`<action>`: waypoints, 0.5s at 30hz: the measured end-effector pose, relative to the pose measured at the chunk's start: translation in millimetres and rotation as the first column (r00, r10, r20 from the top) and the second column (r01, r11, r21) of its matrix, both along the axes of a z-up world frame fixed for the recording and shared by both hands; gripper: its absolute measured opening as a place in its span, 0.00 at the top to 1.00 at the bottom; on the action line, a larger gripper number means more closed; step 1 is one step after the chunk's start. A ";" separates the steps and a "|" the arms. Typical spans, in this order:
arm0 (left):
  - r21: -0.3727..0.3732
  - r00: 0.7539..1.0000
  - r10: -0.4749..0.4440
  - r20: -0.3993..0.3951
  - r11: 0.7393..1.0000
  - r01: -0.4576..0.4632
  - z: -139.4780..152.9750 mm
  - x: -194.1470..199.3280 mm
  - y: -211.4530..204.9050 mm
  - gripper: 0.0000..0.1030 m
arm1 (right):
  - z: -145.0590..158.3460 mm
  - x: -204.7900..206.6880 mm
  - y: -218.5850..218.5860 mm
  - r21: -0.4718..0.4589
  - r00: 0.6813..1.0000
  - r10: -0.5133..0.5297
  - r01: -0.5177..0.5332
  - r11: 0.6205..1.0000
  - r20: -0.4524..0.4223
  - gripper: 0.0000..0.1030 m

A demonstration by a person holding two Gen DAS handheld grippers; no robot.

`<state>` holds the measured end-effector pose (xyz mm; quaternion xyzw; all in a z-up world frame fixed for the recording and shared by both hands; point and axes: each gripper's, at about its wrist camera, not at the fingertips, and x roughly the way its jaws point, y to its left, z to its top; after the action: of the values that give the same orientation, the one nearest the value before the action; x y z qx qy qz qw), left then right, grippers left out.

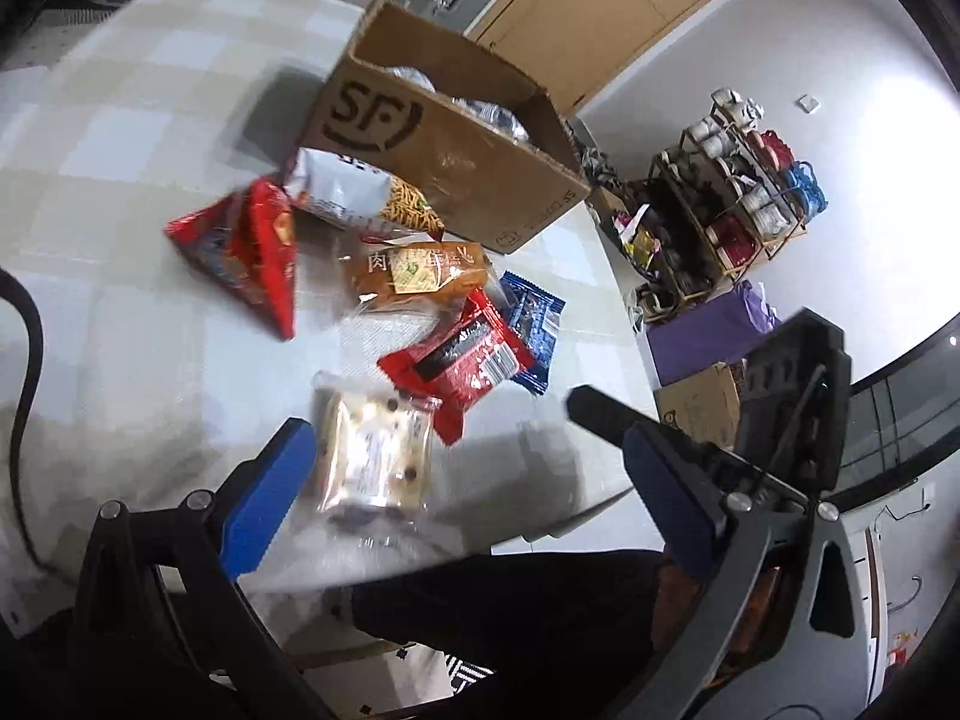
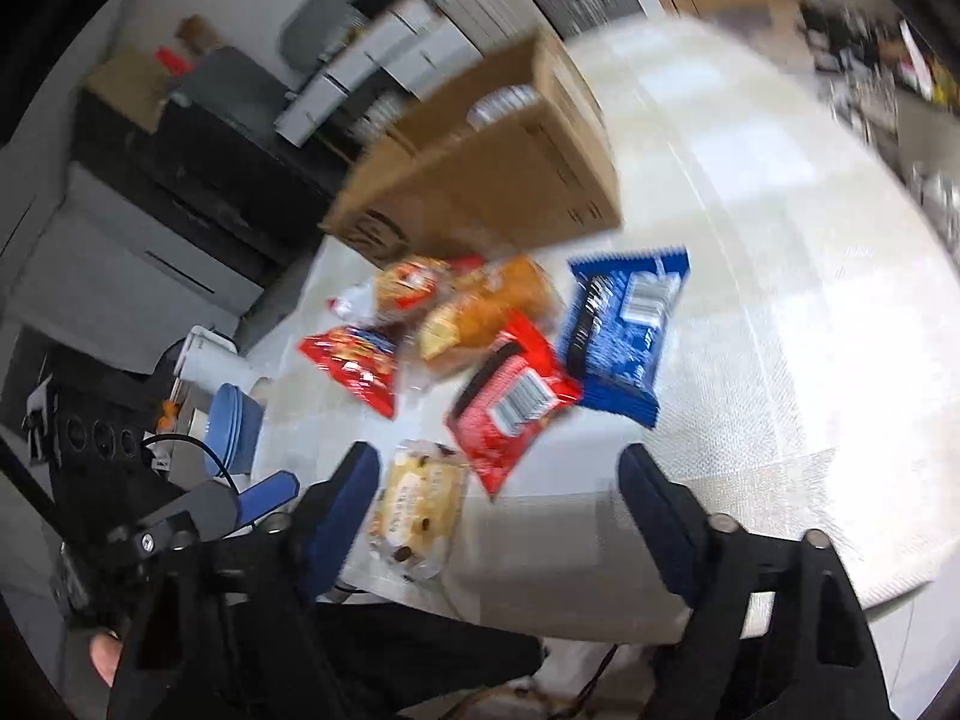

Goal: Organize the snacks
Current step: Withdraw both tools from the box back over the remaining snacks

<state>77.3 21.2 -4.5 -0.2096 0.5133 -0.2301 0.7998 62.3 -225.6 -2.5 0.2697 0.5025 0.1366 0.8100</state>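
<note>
Snacks lie in a loose cluster on the desk (image 1: 108, 138) just before the open cardboard box (image 1: 456, 180), which already holds some wrapped items. Nearest me is the clear biscuit pack (image 1: 375, 450), with the red packet (image 1: 462, 360), the blue packet (image 1: 534, 324), the orange bread pack (image 1: 420, 270), the red triangular bag (image 1: 246, 252) and the white chip bag (image 1: 354, 189) ranged beyond it toward the box. My left jaws (image 1: 468, 450) are spread wide and hold nothing, the biscuit pack lying ahead between their fingers but not touched. My right jaws (image 2: 498, 480) are likewise spread and empty, angled down at the same pack from its other side. Judged from this layout, the step is a pick of the biscuit pack: I should commit one pair of jaws only, straddle the pack across its short width, close gently so the wrapper does not slip or crush, and keep clear of the overlapping red packet.
</note>
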 end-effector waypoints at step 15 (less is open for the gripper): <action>-0.163 0.985 -0.101 -0.141 0.984 0.077 -57.7 85.1 -45.0 0.08 | -36.0 46.7 3.3 0.122 0.993 0.010 0.004 0.992 -0.114 0.34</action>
<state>162.4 -23.8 -62.2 -0.2653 0.5605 -0.2892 0.7293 109.0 -222.3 -38.4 0.3253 0.5393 0.1528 0.7616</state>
